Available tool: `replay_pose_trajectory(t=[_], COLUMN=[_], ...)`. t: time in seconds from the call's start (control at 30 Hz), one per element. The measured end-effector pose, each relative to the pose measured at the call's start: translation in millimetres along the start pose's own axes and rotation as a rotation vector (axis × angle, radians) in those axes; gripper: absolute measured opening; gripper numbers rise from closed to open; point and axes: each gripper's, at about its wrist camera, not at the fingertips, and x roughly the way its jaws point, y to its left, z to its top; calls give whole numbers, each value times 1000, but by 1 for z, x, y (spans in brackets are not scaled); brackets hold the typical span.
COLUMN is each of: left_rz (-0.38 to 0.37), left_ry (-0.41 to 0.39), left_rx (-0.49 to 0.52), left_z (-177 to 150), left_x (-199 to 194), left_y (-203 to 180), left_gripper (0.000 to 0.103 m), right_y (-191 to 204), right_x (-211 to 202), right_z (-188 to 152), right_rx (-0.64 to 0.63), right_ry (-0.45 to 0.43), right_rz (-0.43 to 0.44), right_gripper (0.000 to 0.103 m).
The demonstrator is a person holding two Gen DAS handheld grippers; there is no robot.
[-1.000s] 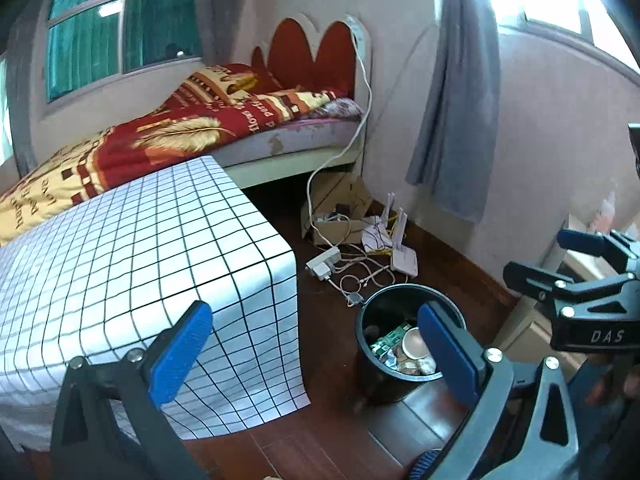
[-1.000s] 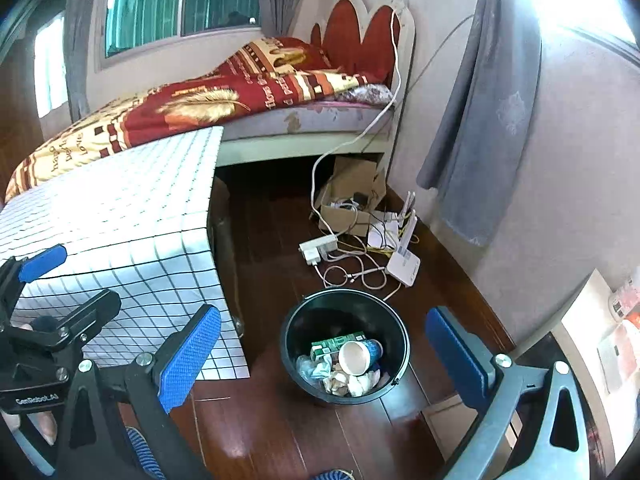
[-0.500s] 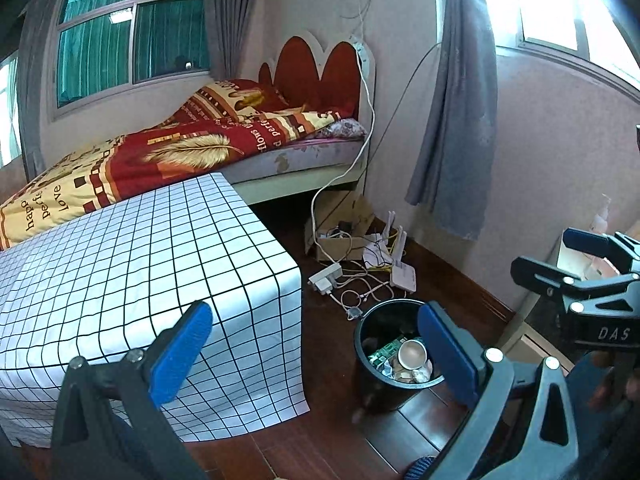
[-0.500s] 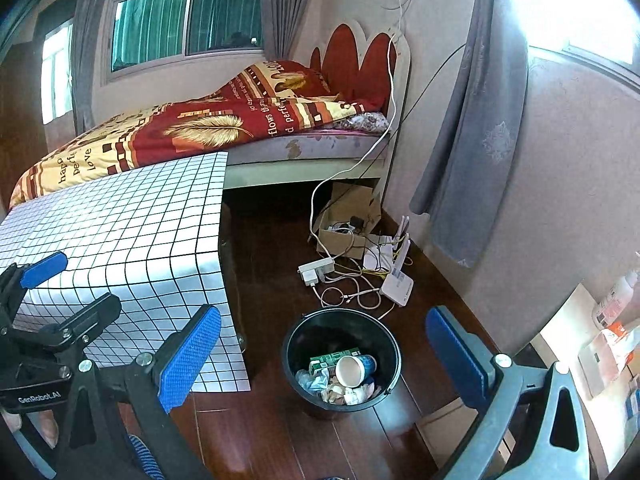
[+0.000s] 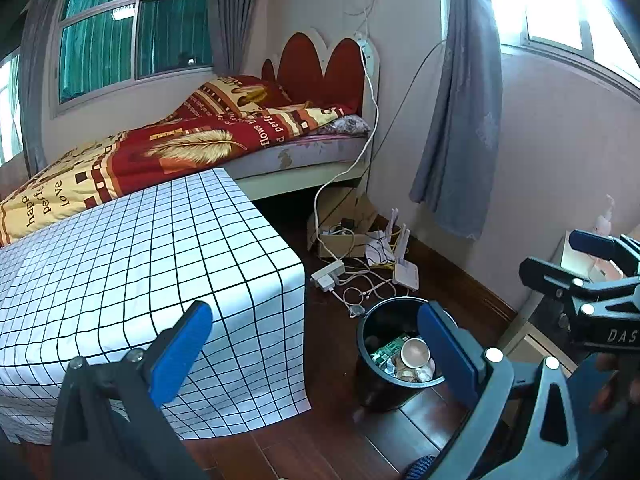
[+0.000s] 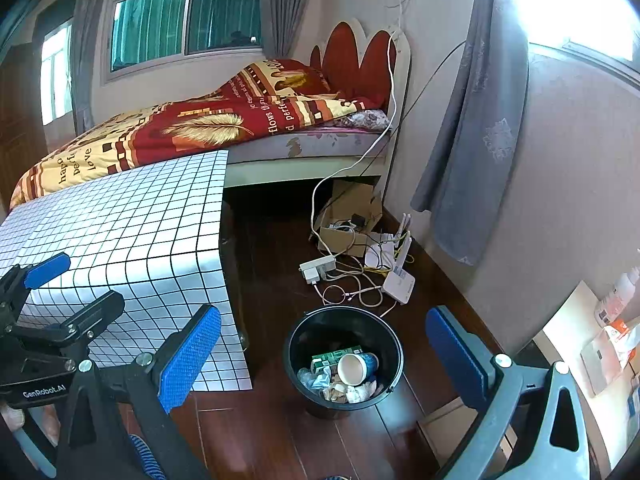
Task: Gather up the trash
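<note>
One round black plastic bin (image 6: 344,360) on dark glossy wood floor (image 6: 280,280), just right of the table w/ white black-grid cloth (image 6: 120,232). Bin holds the trash: one paper cup (image 6: 352,368) on its side, white inside, blue outside; one green carton (image 6: 332,356); crumpled wrappers and tissue, count unclear. In left-wrist view the same bin (image 5: 376,328) sits partly behind the right finger.

Far side: one bed w/ red-yellow feather-print quilt (image 6: 200,128), scalloped red headboard. Floor btw bed and bin: one white power strip (image 6: 318,267), one white router (image 6: 398,282), one open cardboard box (image 6: 348,216), tangled cables.

Left gripper (image 5: 316,348): jaws wide apart, nothing held, blue ribbed pads, raised above floor, aimed at table corner and bin. Right gripper (image 6: 324,356): jaws wide, empty, bin framed btw fingers. Each gripper visible at the other's view edge.
</note>
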Motion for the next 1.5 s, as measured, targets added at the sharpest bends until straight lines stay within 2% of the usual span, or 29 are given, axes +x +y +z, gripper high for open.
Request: replay_pose_trajectory(t=[1.5], left_rz=[-15], left_ry=[-13], left_rx=[41], left_z=[4], left_x=[-1], left_y=[-3], left_gripper=[103], right_y=[0], right_x=[2], right_z=[-3], right_rx=[0], right_ry=[13], right_rz=[-6], right_gripper=[103])
